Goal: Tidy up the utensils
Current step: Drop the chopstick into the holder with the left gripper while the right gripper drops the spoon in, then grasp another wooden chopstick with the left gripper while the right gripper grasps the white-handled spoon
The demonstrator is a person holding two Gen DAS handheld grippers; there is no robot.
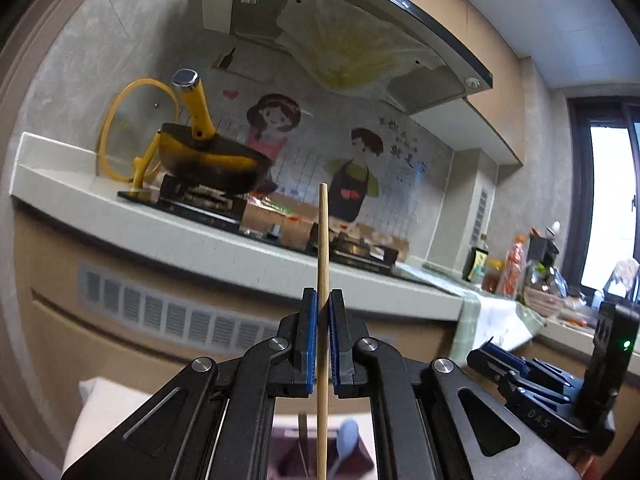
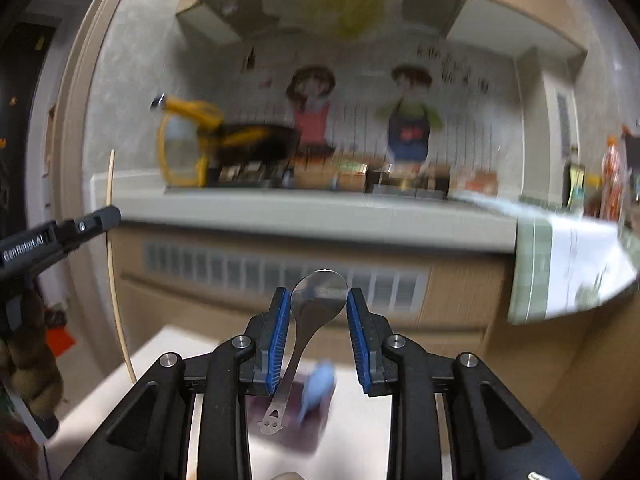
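Note:
My left gripper [image 1: 323,304] is shut on a wooden chopstick [image 1: 322,248] and holds it upright in the air. In the right wrist view the same chopstick [image 2: 113,264] and the left gripper [image 2: 105,216] show at the far left. My right gripper [image 2: 318,300] has its blue pads around the bowl of a metal spoon [image 2: 316,300], bowl up, handle hanging down; the bowl fills the gap between the pads. Below both grippers a dark purple holder [image 2: 296,420] holds a light blue spoon [image 2: 318,386]. The right gripper [image 1: 532,376] shows at the lower right of the left wrist view.
A kitchen counter [image 1: 224,240] runs across ahead with a gas stove [image 1: 200,204], a yellow-handled pan [image 1: 212,160] and a glass lid [image 1: 136,132]. Bottles and jars [image 1: 508,268] stand at the right. A cloth [image 2: 576,264] hangs over the counter edge. A white surface [image 2: 160,364] lies below.

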